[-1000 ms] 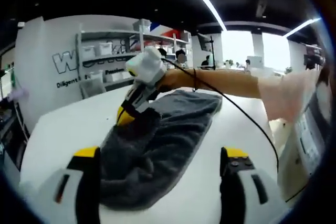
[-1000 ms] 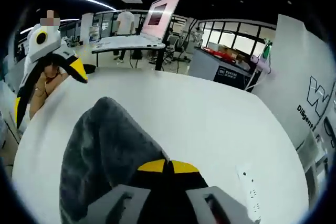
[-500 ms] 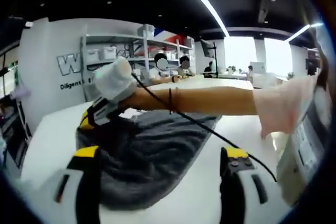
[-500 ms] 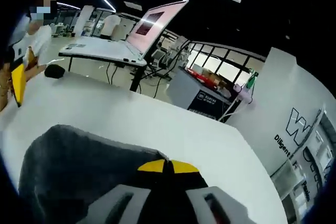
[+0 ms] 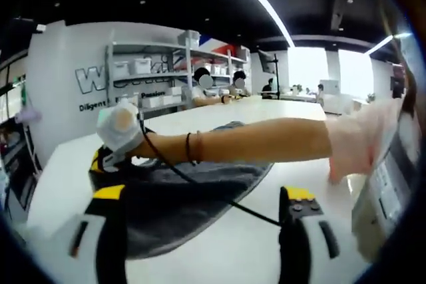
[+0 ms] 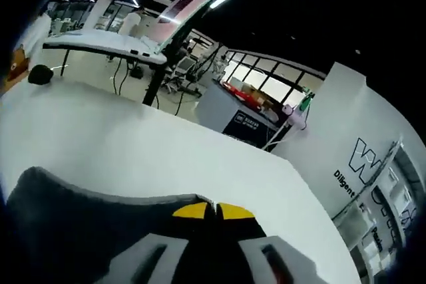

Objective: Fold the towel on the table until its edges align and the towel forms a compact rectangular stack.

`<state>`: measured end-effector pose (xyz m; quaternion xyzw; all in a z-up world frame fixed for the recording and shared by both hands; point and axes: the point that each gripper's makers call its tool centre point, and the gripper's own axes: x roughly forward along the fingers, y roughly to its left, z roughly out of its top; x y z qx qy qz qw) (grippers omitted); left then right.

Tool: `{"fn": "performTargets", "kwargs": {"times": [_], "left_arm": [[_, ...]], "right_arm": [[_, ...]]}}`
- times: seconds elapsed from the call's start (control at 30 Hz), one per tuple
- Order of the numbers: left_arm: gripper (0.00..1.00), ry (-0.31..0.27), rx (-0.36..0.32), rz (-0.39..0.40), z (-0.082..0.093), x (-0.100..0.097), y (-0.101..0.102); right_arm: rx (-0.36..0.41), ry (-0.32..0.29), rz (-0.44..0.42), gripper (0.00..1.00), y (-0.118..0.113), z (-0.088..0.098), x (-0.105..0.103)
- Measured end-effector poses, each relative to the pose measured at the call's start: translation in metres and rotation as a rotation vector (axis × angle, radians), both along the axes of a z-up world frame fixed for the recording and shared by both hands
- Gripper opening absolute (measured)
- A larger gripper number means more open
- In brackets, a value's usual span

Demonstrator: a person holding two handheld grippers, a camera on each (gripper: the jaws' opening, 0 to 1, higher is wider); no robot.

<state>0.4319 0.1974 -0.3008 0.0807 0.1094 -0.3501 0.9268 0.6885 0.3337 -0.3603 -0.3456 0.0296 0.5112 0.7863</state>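
A dark grey towel (image 5: 180, 201) lies on the white table (image 5: 266, 257), part of it folded over. My left gripper (image 5: 203, 199) stands open near the table's front, its yellow-tipped jaws wide apart on either side of the towel's near edge. In the left gripper view my right gripper (image 5: 106, 157) reaches in at the far left, held by a person's bare arm (image 5: 259, 143), and is shut on the towel's edge. In the right gripper view the right gripper (image 6: 214, 209) has its jaws pressed together on the grey towel (image 6: 86, 227), which spreads below and to the left.
A black cable (image 5: 200, 187) trails from the right gripper across the towel. Shelves with boxes (image 5: 156, 74) stand behind the table. Bare white table (image 6: 133, 151) stretches beyond the towel, with a small dark object (image 6: 40, 74) at its far left edge. Desks and a cabinet stand beyond.
The right gripper has carried the towel's edge to the left across the table, spreading the fold flatter. The arm now stretches across the left gripper view. The left gripper stays open.
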Motion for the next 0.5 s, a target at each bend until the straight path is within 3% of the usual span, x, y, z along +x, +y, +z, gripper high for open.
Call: {"fn": "performTargets", "kwargs": {"times": [0.1, 0.23, 0.5], "left_arm": [[0.99, 0.002, 0.002, 0.003, -0.001, 0.0, 0.0], [0.99, 0.002, 0.005, -0.002, -0.001, 0.0, -0.001], [0.99, 0.016, 0.005, 0.005, -0.005, 0.002, 0.0]], "right_arm": [[0.055, 0.065, -0.04, 0.23, -0.005, -0.002, 0.003], [0.048, 0.053, -0.058, 0.29, -0.013, 0.004, 0.005], [0.107, 0.032, -0.06, 0.46, -0.036, 0.04, -0.006]]}}
